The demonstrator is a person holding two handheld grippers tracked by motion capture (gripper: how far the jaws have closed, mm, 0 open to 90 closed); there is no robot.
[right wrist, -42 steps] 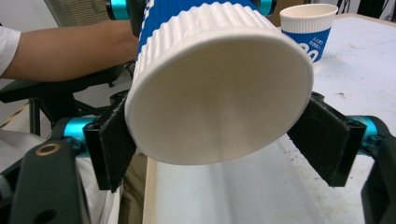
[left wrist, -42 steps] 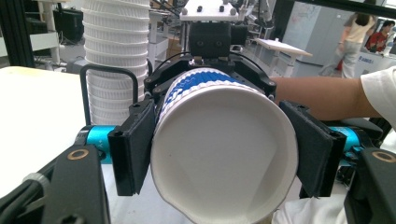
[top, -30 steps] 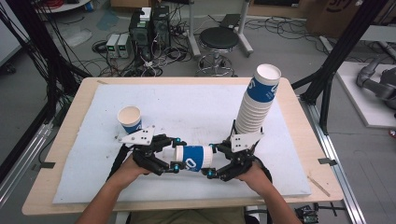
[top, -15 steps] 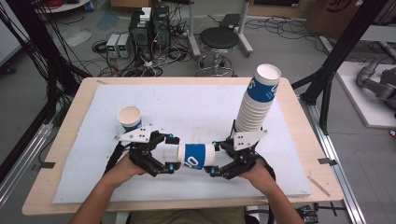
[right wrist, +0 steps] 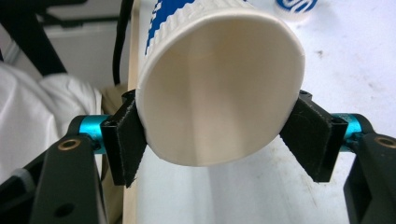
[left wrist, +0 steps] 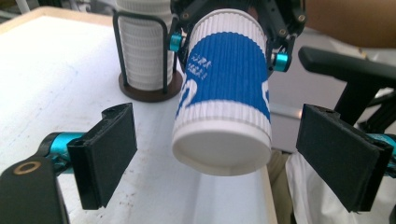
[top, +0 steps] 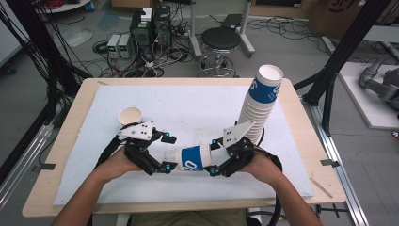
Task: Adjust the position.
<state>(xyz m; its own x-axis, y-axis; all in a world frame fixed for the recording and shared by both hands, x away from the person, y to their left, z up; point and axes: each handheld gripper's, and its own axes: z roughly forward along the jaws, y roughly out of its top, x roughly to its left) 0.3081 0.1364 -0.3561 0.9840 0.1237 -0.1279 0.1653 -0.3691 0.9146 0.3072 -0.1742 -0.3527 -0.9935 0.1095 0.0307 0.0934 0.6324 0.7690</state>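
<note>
A white ribbed paper cup with a blue band (top: 190, 158) hangs on its side above the front of the mat. My right gripper (top: 212, 156) is shut on it near the rim. In the right gripper view the cup's open mouth (right wrist: 219, 88) faces the camera, with the pads (right wrist: 122, 140) pressed on both sides. My left gripper (top: 167, 153) stands open at the cup's base. In the left gripper view the base (left wrist: 222, 147) sits between the spread pads (left wrist: 109, 151), touching neither. A tall cup stack (top: 258, 110) stands in a black wire holder beside my right hand.
A single cup (top: 130, 116) stands upright on the white mat (top: 188, 108), just beyond my left gripper. The stack's holder (left wrist: 142, 86) rests on a dark round base. Past the wooden table edge (top: 301, 122) are a stool (top: 221, 40) and floor equipment.
My left gripper has shifted slightly left along the cup's base end. The right gripper and the cup have stayed about where they were.
</note>
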